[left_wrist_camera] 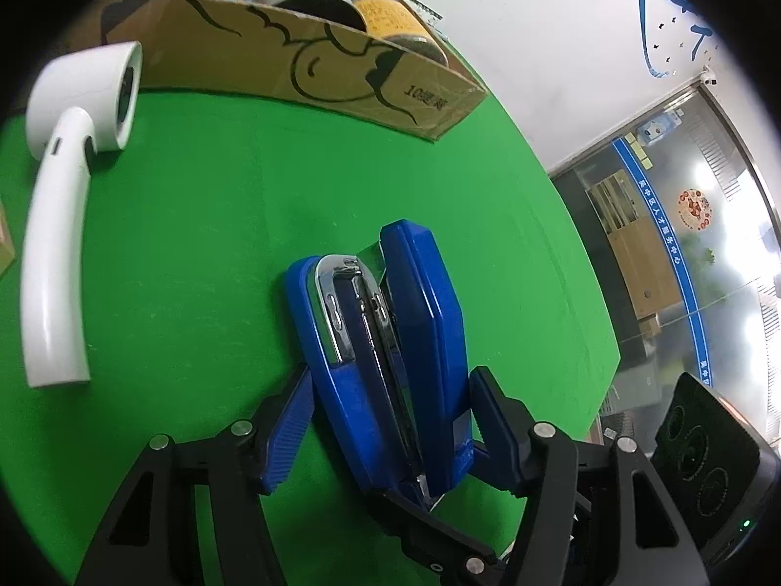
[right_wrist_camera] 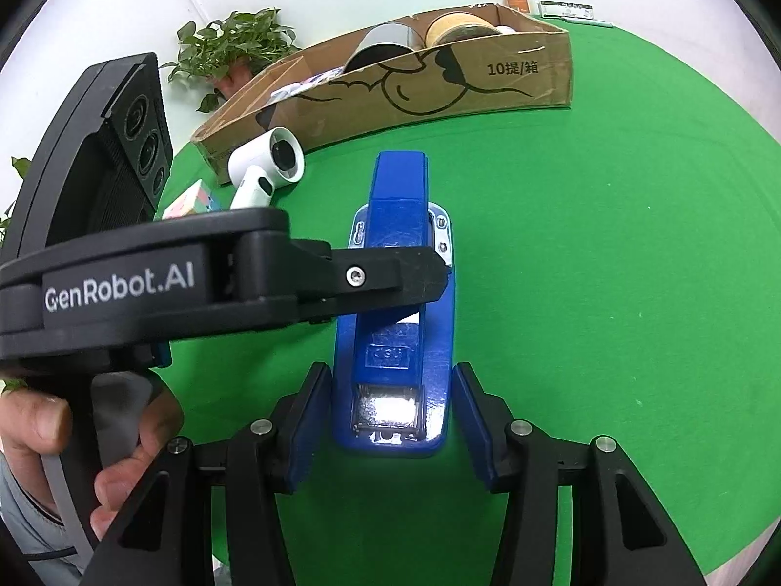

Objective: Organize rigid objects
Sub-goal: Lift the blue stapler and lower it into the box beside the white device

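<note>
Left wrist view: The blue stapler (left_wrist_camera: 385, 356) lies on the green felt-like table cover (left_wrist_camera: 195, 254), showing its side, with glossy plastic shells and a chromed metal magazine rail between them. The left gripper (left_wrist_camera: 390, 420) straddles the stapler's near end; its ribbed blue pads (left_wrist_camera: 288, 434) press against both flanks, so the jaws stand about half closed and grip the stapler. Beyond the stapler stands a shallow corrugated cardboard box (left_wrist_camera: 341, 83), printed with black line art, holding upright cylindrical cans (left_wrist_camera: 395, 24). Left of the stapler lies a smooth white hair dryer (left_wrist_camera: 63, 195) with a curved handle and round barrel, well apart from it. The other black tool body appears to the stapler's right.

Right wrist view: The same stapler (right_wrist_camera: 395, 303) is seen lengthwise from above, its metal anvil plate glinting at the near end. The right gripper (right_wrist_camera: 390, 420) flanks that near end; the left pad sits just beside the base, the right pad stands clear, so the jaws are partly open and hold nothing. The left gripper's black finger (right_wrist_camera: 371, 283), marked GenRobot.AI, crosses the stapler's middle and hides part of it. A hand (right_wrist_camera: 73, 439) grasps that tool's handle. Behind the stapler are the cardboard box (right_wrist_camera: 439, 93), the hair dryer (right_wrist_camera: 268, 166), a pastel cube (right_wrist_camera: 190, 200) and a leafy plant (right_wrist_camera: 234, 44).
</note>
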`<state>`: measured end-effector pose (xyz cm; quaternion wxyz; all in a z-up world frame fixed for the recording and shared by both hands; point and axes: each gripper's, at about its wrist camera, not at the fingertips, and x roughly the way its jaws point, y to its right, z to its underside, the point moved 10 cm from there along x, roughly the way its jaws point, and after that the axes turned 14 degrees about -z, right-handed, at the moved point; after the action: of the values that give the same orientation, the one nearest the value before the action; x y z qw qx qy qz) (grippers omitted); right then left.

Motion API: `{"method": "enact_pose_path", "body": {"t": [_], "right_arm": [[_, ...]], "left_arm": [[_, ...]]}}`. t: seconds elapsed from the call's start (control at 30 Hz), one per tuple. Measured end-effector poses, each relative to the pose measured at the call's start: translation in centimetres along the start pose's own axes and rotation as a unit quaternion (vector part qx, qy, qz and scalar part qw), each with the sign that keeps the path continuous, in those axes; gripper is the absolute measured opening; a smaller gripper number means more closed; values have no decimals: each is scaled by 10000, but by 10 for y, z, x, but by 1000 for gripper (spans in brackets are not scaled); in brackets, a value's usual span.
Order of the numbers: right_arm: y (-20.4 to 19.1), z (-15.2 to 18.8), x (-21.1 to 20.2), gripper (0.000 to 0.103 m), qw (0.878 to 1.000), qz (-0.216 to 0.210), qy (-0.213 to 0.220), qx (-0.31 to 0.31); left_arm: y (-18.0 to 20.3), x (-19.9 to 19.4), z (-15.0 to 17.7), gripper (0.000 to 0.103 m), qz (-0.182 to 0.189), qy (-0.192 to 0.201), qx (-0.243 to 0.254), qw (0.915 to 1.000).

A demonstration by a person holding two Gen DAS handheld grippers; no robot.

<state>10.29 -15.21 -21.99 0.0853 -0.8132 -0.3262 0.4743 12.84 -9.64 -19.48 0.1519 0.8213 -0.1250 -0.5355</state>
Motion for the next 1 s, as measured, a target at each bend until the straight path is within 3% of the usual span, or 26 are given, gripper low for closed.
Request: {"method": "enact_pose_path", "body": {"t": [0.13, 0.17, 0.57, 0.83, 1.0], "right_arm": [[-15, -11, -4, 46, 9996, -53, 132, -229], [-25, -16, -5, 38, 9991, -105, 152, -391], [-62, -72, -13, 37, 9948, -343, 483, -832], [-96, -144, -18, 37, 9876, -371, 848, -1268], [-100, -201, 2, 37, 9870, -378, 882, -1292]], "left_arm": [[-3, -11, -8, 59, -85, 179, -52, 9998], [-2, -15, -11, 58, -92, 232, -43, 9997], [-20, -63, -59, 55, -64, 904, -254, 9956], [-30, -106, -128, 55, -69, 1404, -89, 9900], [-47, -109, -180, 54, -90, 1457, -11, 9893]]}}
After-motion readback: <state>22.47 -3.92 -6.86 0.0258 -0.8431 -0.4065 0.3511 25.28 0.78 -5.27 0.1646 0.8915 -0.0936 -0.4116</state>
